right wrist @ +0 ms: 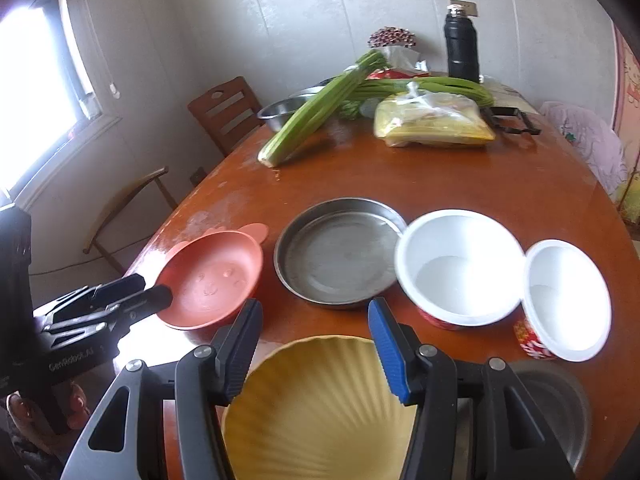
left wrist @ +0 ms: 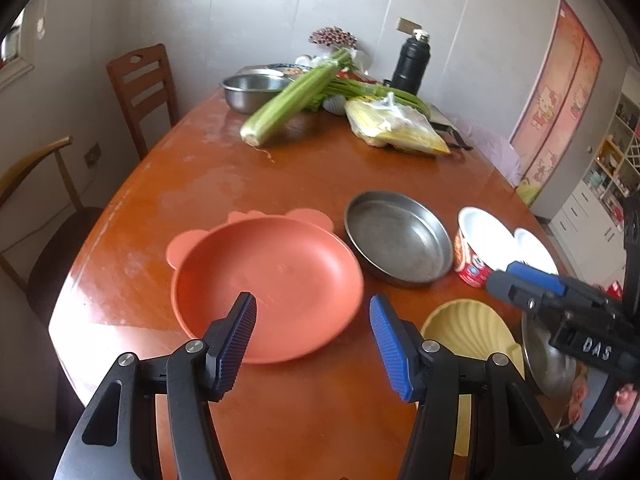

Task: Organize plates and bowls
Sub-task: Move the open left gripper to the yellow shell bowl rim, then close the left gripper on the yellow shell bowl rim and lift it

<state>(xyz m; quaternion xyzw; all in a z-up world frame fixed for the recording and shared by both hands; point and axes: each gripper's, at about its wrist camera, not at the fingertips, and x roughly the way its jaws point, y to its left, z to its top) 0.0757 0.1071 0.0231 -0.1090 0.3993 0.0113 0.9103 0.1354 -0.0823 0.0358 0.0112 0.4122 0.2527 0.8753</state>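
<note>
An orange plate (left wrist: 268, 284) with ear tabs lies on the wooden table (left wrist: 224, 184); my left gripper (left wrist: 312, 312) is open above its near rim. To its right lie a shallow steel pan (left wrist: 398, 238), a large white bowl with red outside (left wrist: 482, 240) and a smaller one (left wrist: 536, 250). A yellow shell-shaped plate (right wrist: 320, 408) lies at the near edge; my right gripper (right wrist: 316, 316) is open above it, empty. The right wrist view also shows the orange plate (right wrist: 212, 280), pan (right wrist: 338, 254), large bowl (right wrist: 460, 264), small bowl (right wrist: 566, 300) and a steel bowl (right wrist: 560, 404) at the right.
At the far end lie celery (left wrist: 292, 96), a bagged yellow package (left wrist: 394, 126), a steel bowl (left wrist: 250, 90), a black flask (left wrist: 412, 62) and black tongs (right wrist: 510, 120). Two chairs (left wrist: 140, 84) stand at the left of the table.
</note>
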